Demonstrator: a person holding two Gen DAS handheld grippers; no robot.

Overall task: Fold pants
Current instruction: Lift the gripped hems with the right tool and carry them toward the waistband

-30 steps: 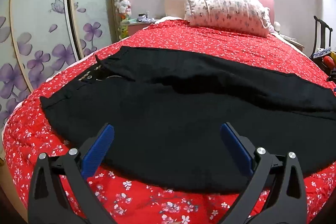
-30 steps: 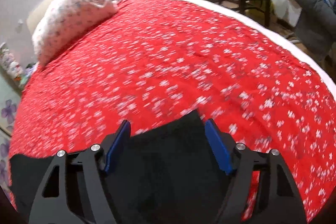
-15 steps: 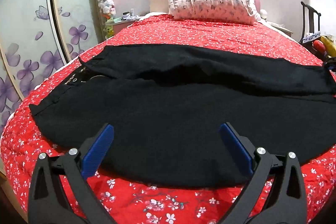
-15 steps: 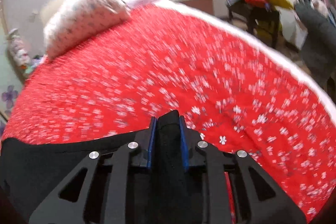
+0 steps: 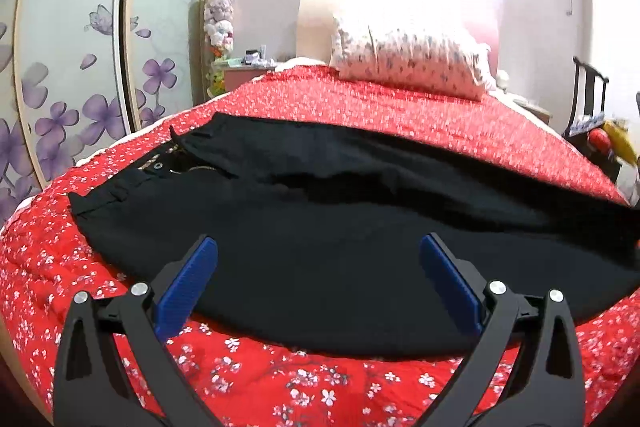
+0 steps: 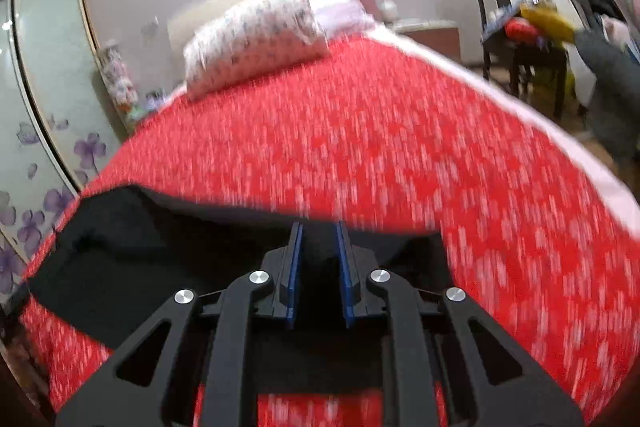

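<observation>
- My right hand-held gripper (image 6: 318,239) has its blue pads drawn close on a bunch of black cloth from the pants (image 6: 132,251); the pinched cloth stands raised above the bedspread (image 6: 380,147).
- My left hand-held gripper (image 5: 318,247) is spread wide, with nothing between its fingers (image 5: 188,279), and hangs over the near edge of the pants (image 5: 320,259).
- In the left wrist view the pants lie lengthwise across the red flowered bedspread (image 5: 400,111), waistband to the left with the fly open, legs running off to the right.
- The far leg lies just beyond the near one, with a dark fold between them.
- A flowered pillow (image 5: 408,63) leans at the head of the bed.
- Wardrobe doors (image 5: 72,75) with purple flowers stand to the left.
- A dark chair (image 6: 516,31) piled with things stands beyond the bed's right side.
- The right wrist view is blurred.
</observation>
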